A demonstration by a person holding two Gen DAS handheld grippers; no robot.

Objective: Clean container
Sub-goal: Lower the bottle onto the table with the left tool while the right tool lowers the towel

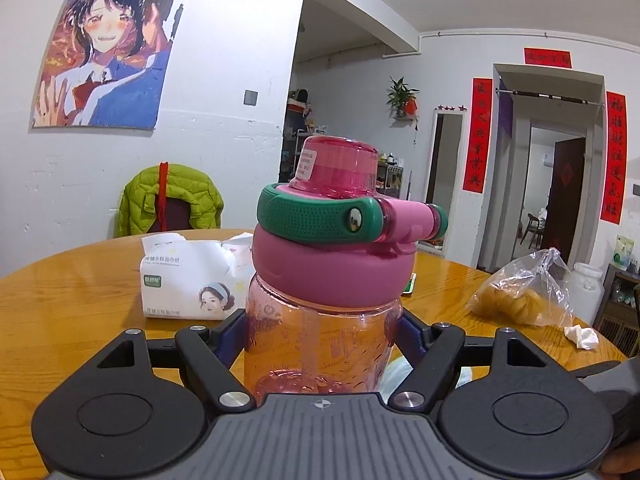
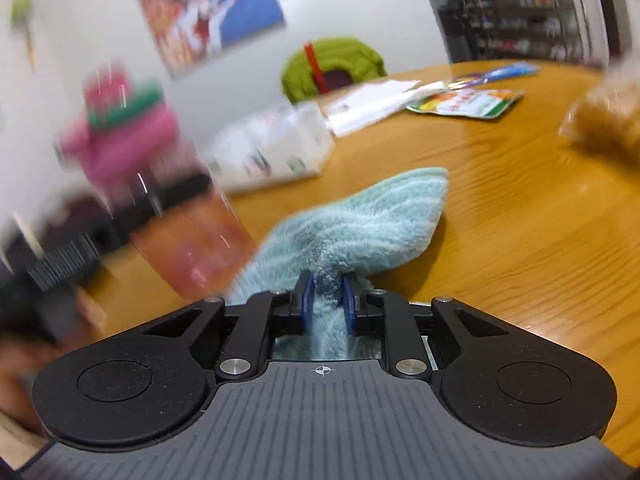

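The left gripper [image 1: 322, 330] clamps the translucent pink plastic bottle [image 1: 320, 280]; the right gripper [image 2: 325, 300], pinching a fluffy light-blue cloth [image 2: 360, 216], sits beside it. Wiping seems underway; next, press cloth against the bottle wall.

Clear pink plastic on the bottle [image 1: 320, 340], glossy and see-through, topped by a matt pink lid [image 1: 332, 276] and a dimpled green rubbery strap [image 1: 316, 216]. The table [image 1: 80, 292] is varnished wood with a shiny grain. The cloth [image 2: 360, 220] is fluffy pale-blue pile. The tissue pack [image 1: 184, 284] has a smooth plastic wrap.
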